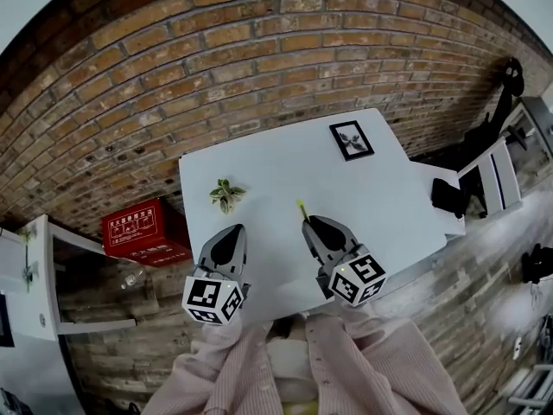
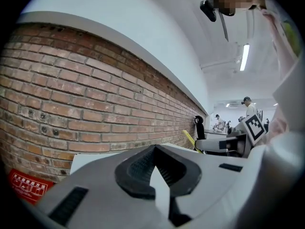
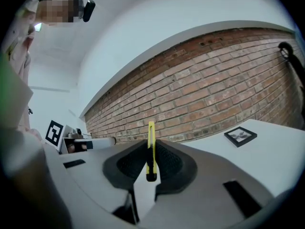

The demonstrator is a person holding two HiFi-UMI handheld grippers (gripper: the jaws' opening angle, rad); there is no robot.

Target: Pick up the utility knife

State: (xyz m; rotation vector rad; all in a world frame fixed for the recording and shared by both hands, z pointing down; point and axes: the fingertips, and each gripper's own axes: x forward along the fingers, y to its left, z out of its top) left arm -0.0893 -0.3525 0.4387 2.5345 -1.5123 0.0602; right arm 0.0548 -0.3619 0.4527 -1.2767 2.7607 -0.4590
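Status: the pick looks basically done.

- Right gripper (image 3: 151,157) is clamped on the utility knife (image 3: 151,144). Both ribbed pads pinch the yellow body edge-on, with the black butt end hanging just below the pads and the rest sticking out past the jaw tips.
- In the head view the same right gripper (image 1: 313,225) sits over the near edge of the table (image 1: 389,197), with the utility knife (image 1: 301,207) poking out ahead of it as a thin yellow sliver.
- The right gripper view shows brick wall behind the knife and table surface well below it. By that reading it is off the table and carried by the grip alone.
- Left gripper (image 2: 155,149) has its jaws pressed together at the tips with nothing between them. It sits idle beside the right one, over the near-left part of the table (image 1: 232,232).

Other items, none involved:
- Small plant (image 1: 226,194) near the left edge.
- Picture frame (image 1: 352,139) toward the far-right corner.
- Red box (image 1: 145,230) on the floor past the left edge.

Remaining, as a judgement: little or nothing, just keep the clamp steady.

Risk: the grip is on a narrow edge close to the butt end, so the long free end could pivot in the pads if it gets bumped.
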